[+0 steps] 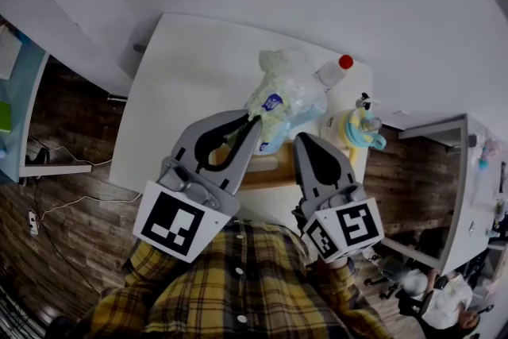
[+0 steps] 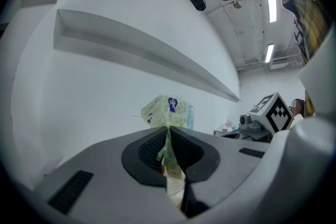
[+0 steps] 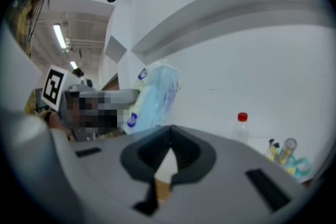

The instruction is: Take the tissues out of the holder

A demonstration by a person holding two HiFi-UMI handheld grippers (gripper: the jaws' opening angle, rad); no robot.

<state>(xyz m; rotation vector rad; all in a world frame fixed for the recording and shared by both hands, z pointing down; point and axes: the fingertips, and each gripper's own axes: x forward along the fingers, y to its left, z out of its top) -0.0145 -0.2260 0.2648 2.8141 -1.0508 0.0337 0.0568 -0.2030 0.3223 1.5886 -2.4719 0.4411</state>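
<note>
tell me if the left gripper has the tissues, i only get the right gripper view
Observer: Yes. In the left gripper view the left gripper is shut on a fold of the pack's wrapper.
Operator: where's the holder, can't see it here
Observer: The head view shows the wooden holder on the table, low between the two grippers. The pack hangs from the left gripper past its far edge. I cannot tell whether they touch.
</note>
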